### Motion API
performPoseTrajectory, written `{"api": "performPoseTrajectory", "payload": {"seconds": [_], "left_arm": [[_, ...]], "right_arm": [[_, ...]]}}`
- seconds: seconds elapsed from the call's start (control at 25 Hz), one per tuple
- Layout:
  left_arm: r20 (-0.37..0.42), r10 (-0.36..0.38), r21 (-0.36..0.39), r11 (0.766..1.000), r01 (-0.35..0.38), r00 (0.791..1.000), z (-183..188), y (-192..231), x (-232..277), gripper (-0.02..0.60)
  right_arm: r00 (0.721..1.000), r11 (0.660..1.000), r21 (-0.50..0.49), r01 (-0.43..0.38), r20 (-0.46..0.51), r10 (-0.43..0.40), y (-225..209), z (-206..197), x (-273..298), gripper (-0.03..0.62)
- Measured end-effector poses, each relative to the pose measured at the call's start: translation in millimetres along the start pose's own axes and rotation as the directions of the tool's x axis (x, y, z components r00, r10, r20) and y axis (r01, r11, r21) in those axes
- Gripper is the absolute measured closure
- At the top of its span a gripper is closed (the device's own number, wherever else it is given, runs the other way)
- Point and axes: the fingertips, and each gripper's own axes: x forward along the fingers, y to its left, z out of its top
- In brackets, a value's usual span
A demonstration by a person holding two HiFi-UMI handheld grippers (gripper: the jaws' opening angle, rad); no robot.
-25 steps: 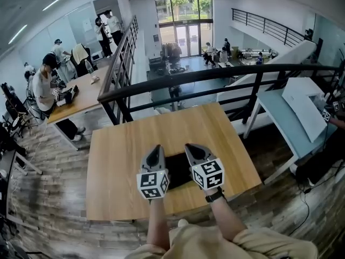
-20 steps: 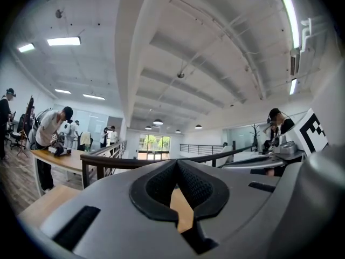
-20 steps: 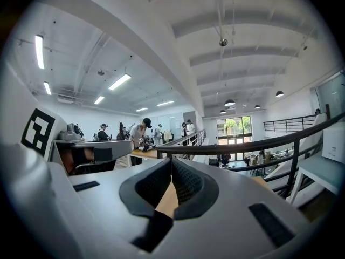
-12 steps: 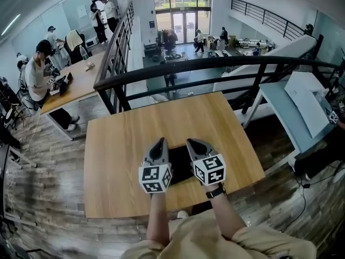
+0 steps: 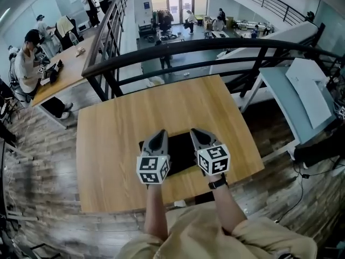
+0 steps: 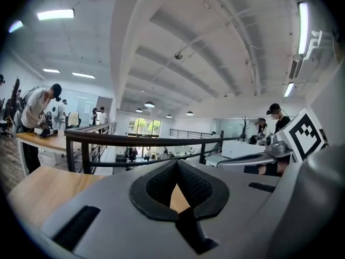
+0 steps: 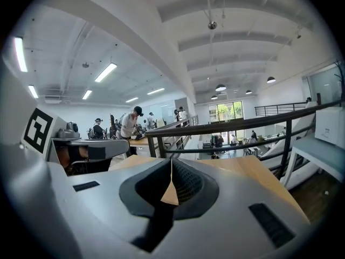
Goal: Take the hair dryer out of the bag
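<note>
Head view: a square tabletop [image 5: 116,139] of pale wood-grain laminate carries a flat, matt black rectangular bag [image 5: 180,151], which lies nearer the near edge than the far edge and about midway between the left and right edges. The hair dryer itself is not visible. The left gripper [image 5: 158,136], a smooth grey moulded shell that bears a white cube with black square markers, sits over the bag's left end. The right gripper [image 5: 196,133], of like build, sits over the bag's right end. Contact with the bag cannot be confirmed from here. Beyond the far edge runs a black tubular metal railing [image 5: 188,53]. Left gripper view: the left gripper [image 6: 177,163] has its two grey jaws brought together, the black ribbed rubber pads meeting at the tips with nothing between them. Only a sliver of wood shows through the triangular gap behind the tips. The tabletop [image 6: 38,188] shows at lower left. Right gripper view: the right gripper [image 7: 171,164] likewise has its jaws closed tip to tip, the textured black pads empty. The tabletop [image 7: 259,171] runs ahead to the railing [image 7: 242,124].
</note>
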Motion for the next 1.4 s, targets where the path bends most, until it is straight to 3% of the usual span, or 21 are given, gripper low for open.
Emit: {"api": "performPoseTrajectory", "payload": {"seconds": [0.28,0.48,0.92,1.2,1.4], "left_arm": [[-0.113,-0.052,0.035,0.998,0.056,0.992,-40.2,-17.5,32.6,0.569],[-0.197,-0.107,0.054,0.991,0.119,0.975,-67.1,-30.6,49.8,0.569],[-0.350,-0.171,0.071,0.975,0.208,0.921,-120.7,-47.5,77.9,0.568],[-0.446,-0.191,0.100,0.960,0.260,0.874,-156.9,-55.1,94.0,0.565],[-0.508,-0.189,0.108,0.954,0.280,0.841,-182.3,-55.2,103.6,0.506]], "right_arm": [[0.998,0.998,0.043,0.036,-0.060,-0.033,-40.6,-31.8,1.6,0.579],[0.995,0.997,0.064,0.049,-0.094,-0.043,-57.4,-49.2,2.5,0.579],[0.986,0.993,0.102,0.054,-0.164,-0.037,-84.3,-85.4,11.9,0.579],[0.981,0.991,0.121,0.054,-0.191,-0.030,-100.7,-100.0,22.3,0.579],[0.977,0.990,0.129,0.051,-0.210,-0.023,-108.8,-110.7,29.5,0.579]]}}
